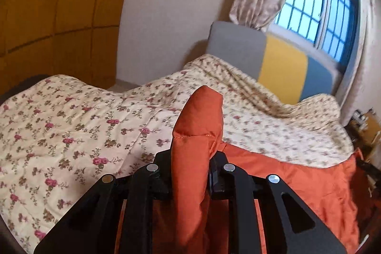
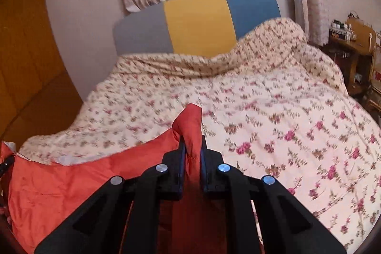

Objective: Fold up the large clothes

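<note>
Left hand-held gripper [image 1: 190, 173]: clamped tight on a puffy, quilted fold of the orange garment [image 1: 297, 187], with a rounded lump of it sticking up past the fingertips.
Right hand-held gripper [image 2: 191, 163]: also closed on the orange garment [image 2: 71, 182], but on a thinner, pointed bit of edge that pokes up between the jaws.
Where the garment is: at the near edge of the bed [image 2: 297, 125], spread between the two grippers, its far border lying over the floral quilt [image 1: 71, 125].
Surface underneath: the quilt is rumpled and heaped up toward the headboard [image 2: 197, 23], so it is no flat bed to fold on.
Step in hand, as I judge it: both corners are gripped and the cloth looks ready to be lifted or carried across for a fold.
Risk, right side: that bite looks shallow; slick padded fabric could slide out if the pull is sharp, and that corner would drop.
Risk, left side: the thick wad may be several layers bunched together, which would set a crooked crease.
Risk, uneven hands: if one hand leads the other, the edge between them goes slack or twists and the fold lands skewed.
Risk, underneath: dragging low could snag the loose quilt and haul it along with the garment.
Risk, near edge: much of the cloth seems to hang by the bed's edge, so its weight may tug it off toward the floor.
</note>
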`<state>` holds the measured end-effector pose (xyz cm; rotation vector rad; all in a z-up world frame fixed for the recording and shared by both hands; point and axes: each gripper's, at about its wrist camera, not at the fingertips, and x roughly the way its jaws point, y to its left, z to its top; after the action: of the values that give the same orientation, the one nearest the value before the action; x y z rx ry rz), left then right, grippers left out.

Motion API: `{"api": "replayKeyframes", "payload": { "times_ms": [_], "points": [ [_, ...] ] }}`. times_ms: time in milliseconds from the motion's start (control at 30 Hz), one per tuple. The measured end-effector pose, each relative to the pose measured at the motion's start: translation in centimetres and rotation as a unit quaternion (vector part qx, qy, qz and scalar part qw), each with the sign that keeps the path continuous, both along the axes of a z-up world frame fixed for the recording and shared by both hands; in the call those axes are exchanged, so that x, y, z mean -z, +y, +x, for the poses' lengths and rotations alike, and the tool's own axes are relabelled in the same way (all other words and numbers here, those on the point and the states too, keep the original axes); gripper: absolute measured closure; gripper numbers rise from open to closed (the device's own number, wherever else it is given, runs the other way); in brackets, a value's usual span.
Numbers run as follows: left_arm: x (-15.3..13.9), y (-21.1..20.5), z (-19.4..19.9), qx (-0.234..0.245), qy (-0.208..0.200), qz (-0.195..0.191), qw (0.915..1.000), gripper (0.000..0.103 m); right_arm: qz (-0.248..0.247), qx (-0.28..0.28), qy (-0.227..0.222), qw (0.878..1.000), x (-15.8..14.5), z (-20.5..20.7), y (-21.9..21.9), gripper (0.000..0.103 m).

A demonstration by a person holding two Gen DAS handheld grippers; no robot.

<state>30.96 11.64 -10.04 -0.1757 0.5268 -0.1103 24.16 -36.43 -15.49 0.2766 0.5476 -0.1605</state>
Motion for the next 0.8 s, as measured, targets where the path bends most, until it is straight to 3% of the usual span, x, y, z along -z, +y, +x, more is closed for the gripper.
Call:
{"api": "replayKeyframes", "payload": {
  "times_ms": [367, 633, 800],
  "points": [
    [7.2, -1.7, 5.6, 0.009, 0.101, 0.039, 0.9941, 0.08, 0.027, 0.016, 0.092, 0.995, 7.1, 4.9, -1.4, 0.088],
    [10.6, -0.8, 7.8, 0.019, 0.161, -0.01, 0.9867, 0.069, 0.048, 0.031, 0.124, 0.991, 9.5, 6.0, -2.1, 0.086],
    [11.1, -0.9, 8.0, 0.02, 0.17, -0.01, 0.9853, 0.067, 0.042, 0.033, 0.124, 0.991, 9.6, 6.1, -1.8, 0.085]
  ]
}}
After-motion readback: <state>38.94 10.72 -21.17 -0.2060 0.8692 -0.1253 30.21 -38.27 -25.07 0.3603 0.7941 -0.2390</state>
